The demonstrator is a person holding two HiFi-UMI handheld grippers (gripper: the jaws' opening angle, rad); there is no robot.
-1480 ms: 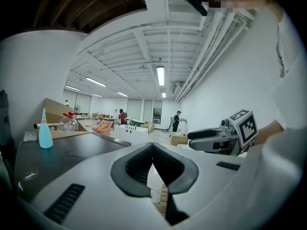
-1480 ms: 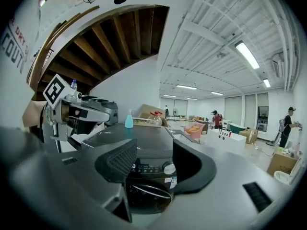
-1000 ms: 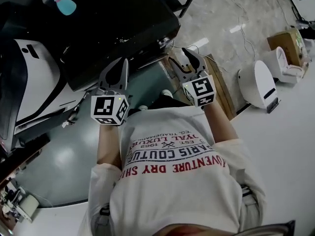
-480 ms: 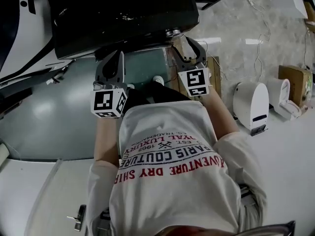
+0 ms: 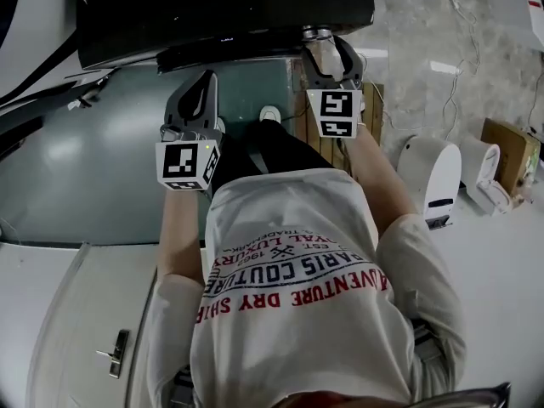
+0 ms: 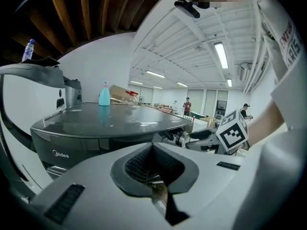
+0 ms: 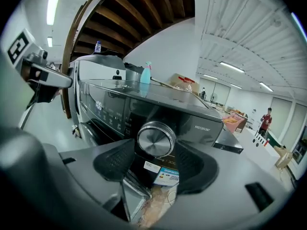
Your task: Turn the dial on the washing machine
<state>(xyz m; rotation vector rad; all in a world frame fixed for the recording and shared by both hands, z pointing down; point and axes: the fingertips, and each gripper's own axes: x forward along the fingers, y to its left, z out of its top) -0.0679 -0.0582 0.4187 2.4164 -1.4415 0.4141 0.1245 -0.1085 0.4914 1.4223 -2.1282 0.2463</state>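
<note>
The dark grey washing machine (image 5: 221, 11) fills the top of the head view. Its round silver dial (image 7: 156, 139) sits at the right end of the control panel, also small in the head view as the dial (image 5: 316, 32). My right gripper (image 7: 156, 146) reaches onto it, and the dial lies between the two black pads (image 7: 114, 161). The jaws are opening and a gap shows on each side of the dial. In the head view the right gripper (image 5: 328, 45) touches the machine's front edge. My left gripper (image 5: 206, 82) hangs left of it, short of the machine, tips together and holding nothing.
A blue spray bottle (image 7: 146, 74) stands on the machine's top. A wooden pallet (image 5: 374, 100) lies under my right arm. A white appliance (image 5: 429, 177) and a cardboard box (image 5: 510, 147) stand on the floor at the right. People stand far off in the hall.
Both grippers have moved forward to the machine's front. The right gripper has reached the dial at the machine's edge. The left gripper has kept its place beside it.
</note>
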